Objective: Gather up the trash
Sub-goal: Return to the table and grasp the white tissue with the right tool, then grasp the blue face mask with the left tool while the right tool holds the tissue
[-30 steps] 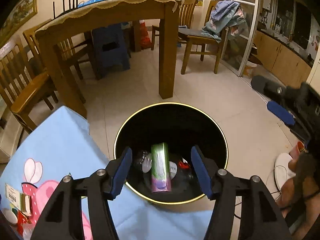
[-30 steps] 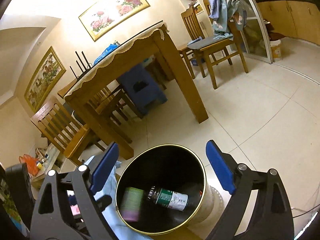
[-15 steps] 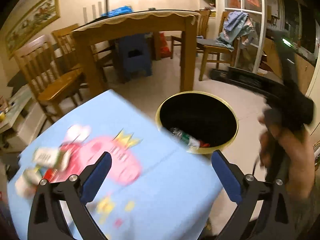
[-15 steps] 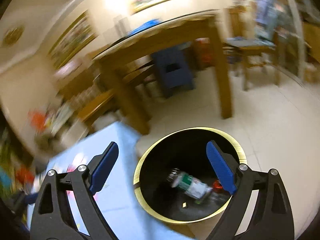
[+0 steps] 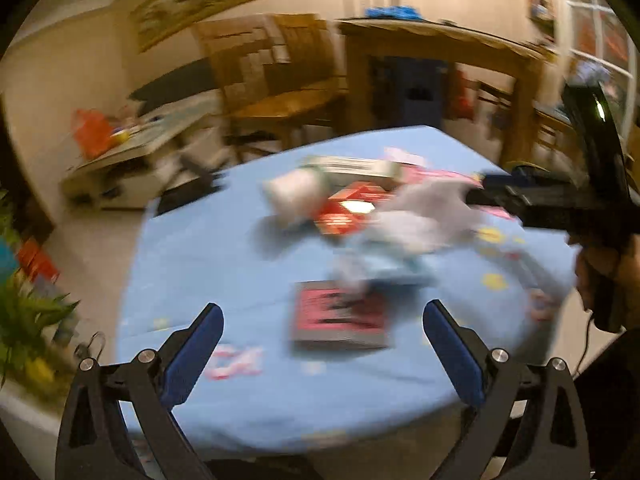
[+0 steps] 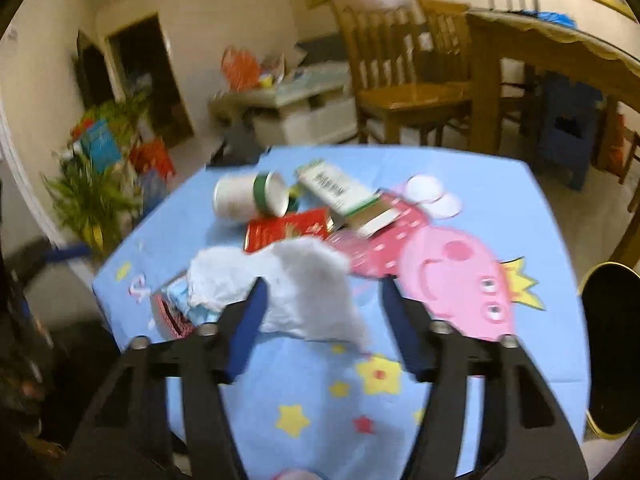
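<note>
A small table with a blue cartoon cloth point(image 6: 400, 360) carries a heap of trash: crumpled white tissue point(image 6: 304, 288), a tipped white paper cup point(image 6: 250, 199), a green-and-white carton point(image 6: 344, 196), a red packet point(image 6: 286, 232) and a dark red-and-black box point(image 5: 340, 316). My right gripper point(image 6: 320, 316) is open, its jaws on either side of the tissue's near edge. My left gripper point(image 5: 322, 356) is open wide and empty, just short of the dark box; the view is blurred. The black bin with a gold rim point(image 6: 612, 348) stands to the right of the table.
A wooden dining table point(image 6: 560, 52) and chairs point(image 6: 400, 76) stand behind. A low white cabinet point(image 6: 296, 112) with clutter and potted plants point(image 6: 92, 192) are at the left. The right gripper's body point(image 5: 560, 204) shows at the right of the left wrist view.
Both grippers swung left from above the bin to the blue table. The right gripper's jaws narrowed around the tissue. The left stayed wide open.
</note>
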Demonstrator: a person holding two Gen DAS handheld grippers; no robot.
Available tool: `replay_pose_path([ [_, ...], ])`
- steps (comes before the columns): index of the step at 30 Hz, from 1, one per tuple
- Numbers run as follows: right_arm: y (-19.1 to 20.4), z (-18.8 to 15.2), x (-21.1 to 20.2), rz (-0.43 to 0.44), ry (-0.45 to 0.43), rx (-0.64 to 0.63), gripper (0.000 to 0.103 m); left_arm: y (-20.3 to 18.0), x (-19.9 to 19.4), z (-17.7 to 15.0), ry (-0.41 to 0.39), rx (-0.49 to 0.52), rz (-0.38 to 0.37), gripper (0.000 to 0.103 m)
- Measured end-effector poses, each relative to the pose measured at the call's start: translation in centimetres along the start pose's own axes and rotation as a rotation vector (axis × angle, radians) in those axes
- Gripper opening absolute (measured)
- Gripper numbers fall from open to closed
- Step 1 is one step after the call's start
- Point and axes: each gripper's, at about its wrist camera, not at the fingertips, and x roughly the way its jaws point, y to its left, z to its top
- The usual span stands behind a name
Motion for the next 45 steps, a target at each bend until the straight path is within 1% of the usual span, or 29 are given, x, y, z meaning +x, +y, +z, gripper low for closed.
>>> replay_pose_path([
  [1,0.2,0.0,0.9,-0.013,0.016,-0.005,0.05,1.5,-0.1,-0.3,-0.002,-0.023,0.011,0.096],
  [2,0.6,-0.2,1.6,-0.019,0.03,-0.006,0.039,2.7,-0.2,-0.5,-0.001,-0.044,0.021,0.096],
  [3,0.5,-0.3,2.2,-0.022,0.049,-0.002,0.025,3.6,-0.3,-0.6,-0.001,-0.064,0.027,0.096],
  [4,0.6,-0.4,2.6,-0.016,0.069,0.006,0.002,4.5,-0.4,-0.7,-0.001,-0.087,0.028,0.096],
  [6,1.2,-0.9,2.7,-0.017,0.08,0.008,0.001,5.5,-0.4,-0.6,-0.003,-0.111,0.027,0.096],
  [7,1.8,-1.1,2.1,-0.05,0.079,-0.014,0.001,5.8,-0.3,-0.7,-0.005,-0.114,0.029,0.096],
  [8,2.1,-1.1,1.5,-0.069,0.068,-0.022,0.001,5.8,-0.4,-0.7,-0.006,-0.111,0.03,0.096],
  [9,2.0,-1.0,0.6,-0.063,0.045,-0.004,0.001,5.8,-0.3,-0.7,-0.007,-0.107,0.027,0.096],
  [12,0.7,0.0,-2.9,-0.067,-0.061,0.051,0.001,5.3,0.5,-0.3,-0.005,-0.086,-0.003,0.096],
  [15,-1.5,1.0,-7.3,-0.116,-0.187,0.105,0.001,4.1,0.9,0.2,-0.005,-0.06,-0.041,0.096],
  [16,-2.9,1.2,-9.3,-0.138,-0.24,0.135,0.001,3.5,1.2,0.3,0.001,-0.049,-0.066,0.096],
  [18,-4.9,0.8,-11.2,-0.141,-0.278,0.183,0.001,2.4,1.6,0.7,0.01,-0.031,-0.113,0.096],
  [21,-6.9,-0.8,-11.1,-0.136,-0.272,0.229,0.001,0.0,2.8,1.7,0.026,0.013,-0.202,0.096],
  [24,-8.2,-2.8,-9.4,-0.121,-0.23,0.268,0.001,-2.5,4.8,3.1,0.05,0.068,-0.246,0.096],
  [25,-8.5,-3.1,-8.8,-0.114,-0.211,0.281,0.001,-3.4,5.8,3.6,0.064,0.085,-0.251,0.096],
  [26,-8.7,-3.1,-8.8,-0.104,-0.207,0.281,0.001,-3.9,6.6,3.9,0.075,0.095,-0.239,0.096],
  [27,-8.4,-2.8,-8.8,-0.1,-0.206,0.255,0.001,-4.6,7.6,4.1,0.089,0.11,-0.236,0.096],
  [29,-7.8,-2.9,-8.4,-0.099,-0.199,0.221,0.001,-5.4,9.4,4.4,0.119,0.126,-0.242,0.088],
  [30,-7.6,-3.0,-8.1,-0.085,-0.19,0.216,0.001,-5.5,9.9,4.4,0.14,0.13,-0.238,0.064],
  [31,-7.2,-2.9,-7.8,-0.087,-0.182,0.206,0.001,-5.8,11.1,4.4,0.19,0.14,-0.236,0.036],
  [32,-6.5,-2.8,-7.5,-0.093,-0.177,0.191,0.001,-6.0,11.8,4.5,0.215,0.145,-0.224,0.032],
  [33,-6.2,-2.8,-7.6,-0.087,-0.183,0.179,0.001,-5.8,12.0,4.5,0.217,0.141,-0.218,0.028],
  [34,-5.8,-2.5,-7.4,-0.082,-0.191,0.174,0.001,-5.6,11.9,4.8,0.211,0.126,-0.229,0.022],
  [36,-5.8,-2.5,-7.8,-0.075,-0.209,0.181,0.001,-4.9,11.6,5.2,0.205,0.085,-0.238,0.016],
  [37,-5.9,-2.5,-8.0,-0.068,-0.216,0.188,0.001,-4.1,11.3,5.6,0.201,0.043,-0.249,0.015],
  [39,-6.2,-2.5,-8.4,-0.06,-0.225,0.2,0.001,-2.7,10.4,6.1,0.176,-0.024,-0.277,0.014],
  [42,-6.4,-2.4,-8.8,-0.057,-0.239,0.21,0.001,-0.6,9.0,5.9,0.161,-0.138,-0.287,0.013],
  [44,-6.5,-2.4,-9.0,-0.058,-0.241,0.212,0.001,0.4,7.9,5.7,0.137,-0.208,-0.345,0.013],
  [45,-6.5,-2.4,-9.0,-0.057,-0.239,0.212,0.001,1.1,7.4,5.6,0.127,-0.248,-0.398,0.013],
])
